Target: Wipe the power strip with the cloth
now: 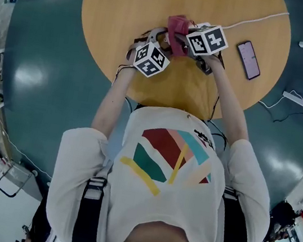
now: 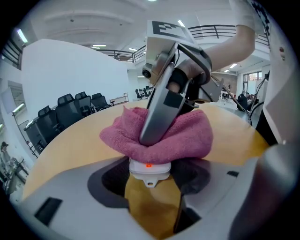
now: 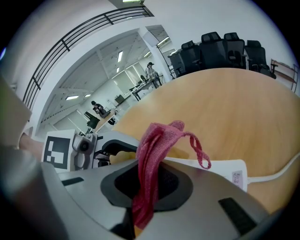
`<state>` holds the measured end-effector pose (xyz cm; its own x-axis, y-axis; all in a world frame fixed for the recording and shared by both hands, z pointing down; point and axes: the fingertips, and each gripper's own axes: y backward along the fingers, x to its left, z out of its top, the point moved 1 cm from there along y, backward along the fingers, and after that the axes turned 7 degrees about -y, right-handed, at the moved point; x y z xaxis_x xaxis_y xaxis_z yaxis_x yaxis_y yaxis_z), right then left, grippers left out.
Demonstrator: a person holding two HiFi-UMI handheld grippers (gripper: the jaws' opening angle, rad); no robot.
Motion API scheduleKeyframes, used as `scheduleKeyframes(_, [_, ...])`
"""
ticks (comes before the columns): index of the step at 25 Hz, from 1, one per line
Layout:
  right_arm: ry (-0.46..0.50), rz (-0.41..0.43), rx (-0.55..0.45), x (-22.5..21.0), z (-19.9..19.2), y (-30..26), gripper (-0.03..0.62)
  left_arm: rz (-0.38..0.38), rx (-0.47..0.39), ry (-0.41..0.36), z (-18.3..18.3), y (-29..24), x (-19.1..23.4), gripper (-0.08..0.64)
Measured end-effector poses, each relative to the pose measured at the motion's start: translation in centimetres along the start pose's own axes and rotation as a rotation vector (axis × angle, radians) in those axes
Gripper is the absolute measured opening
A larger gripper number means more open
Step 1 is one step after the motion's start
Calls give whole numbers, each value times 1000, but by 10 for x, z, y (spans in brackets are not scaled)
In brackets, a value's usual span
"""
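A white power strip [image 2: 149, 169] with a small orange light lies on the round wooden table [image 1: 118, 4]. My left gripper [image 2: 150, 180] is shut on its near end. A pink cloth [image 2: 187, 136] is bunched on top of the strip, and my right gripper [image 2: 151, 135] presses down into it from above. In the right gripper view that gripper [image 3: 147, 185] is shut on the pink cloth [image 3: 157, 140], with the power strip [image 3: 220, 168] just beyond its jaws. In the head view both grippers meet at the cloth [image 1: 177, 28], the left gripper [image 1: 155, 37] beside the right gripper [image 1: 179, 43].
The strip's white cable [image 1: 259, 18] runs off to the table's far right edge. A phone [image 1: 248, 59] lies on the table right of my right hand. Black office chairs [image 3: 220, 47] stand beyond the table. The table's near edge is by my body.
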<state>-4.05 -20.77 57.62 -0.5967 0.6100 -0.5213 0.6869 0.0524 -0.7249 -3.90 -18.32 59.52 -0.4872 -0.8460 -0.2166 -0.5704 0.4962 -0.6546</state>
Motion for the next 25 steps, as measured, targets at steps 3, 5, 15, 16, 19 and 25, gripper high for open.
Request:
scheduleKeyframes(3, [-6, -24, -12, -14, 3, 8, 40, -3, 2, -3, -1, 1, 1, 307])
scheduleKeyframes(5, [-17, -47, -25, -25, 6, 16, 40, -4, 3, -3, -1, 2, 2, 307])
scheduleKeyframes(15, [-81, -172, -90, -91, 7, 61, 40, -8, -3, -3, 0, -2, 0, 307])
scheduleKeyframes(16, [-81, -185, -93, -96, 7, 65, 40, -8, -3, -3, 1, -2, 0, 307])
scheduleKeyframes(19, [-77, -211, -97, -106, 7, 72, 40, -12, 0, -1, 1, -3, 1, 307])
scheduleKeyframes(25, [-73, -243, -107, -116, 11, 81, 40, -11, 0, 1, 2, -2, 3, 307])
